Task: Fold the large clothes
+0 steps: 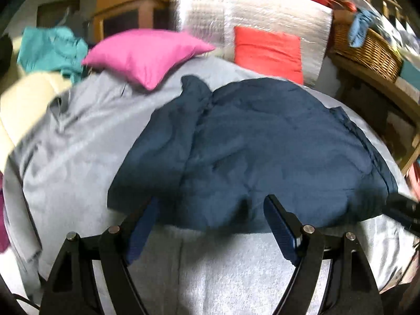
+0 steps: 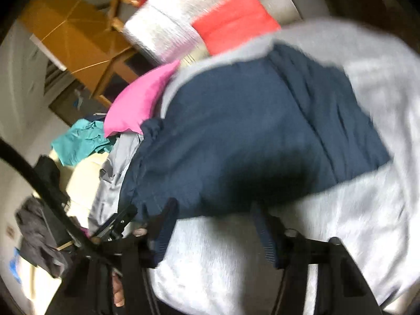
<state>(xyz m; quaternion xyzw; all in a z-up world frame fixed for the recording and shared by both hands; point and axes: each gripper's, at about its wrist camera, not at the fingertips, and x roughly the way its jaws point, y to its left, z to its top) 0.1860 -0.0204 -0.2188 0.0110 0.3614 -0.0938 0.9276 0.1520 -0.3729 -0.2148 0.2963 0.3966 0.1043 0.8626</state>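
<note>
Both grippers hang over the near edge of the bed with nothing in them. Left gripper (image 1: 212,207) has its jaws spread wide, the blue-padded fingers (image 1: 279,228) sitting just above the near hem of the navy garment (image 1: 252,155), no cloth between them as far as I can see. Right gripper (image 2: 214,218) is tilted and pretty blurry, jaws apart at a middling gap, tips right at the garment's near edge (image 2: 249,136) but not clamped on anything I can make out. That navy garment lies spread flat-ish and a bit rumpled across the middle of the grey bedspread (image 1: 78,144), with a seam running front to back. Further up the bed there's a pink cushion (image 1: 147,52) and a red cushion (image 1: 267,52), the red one leaning on a silvery foil-looking panel (image 1: 204,13). Off to the left sits a teal garment (image 1: 50,48) in a heap, and on the right a wicker basket (image 1: 367,50) with a blue cloth (image 1: 361,27) draped over its rim.
</note>
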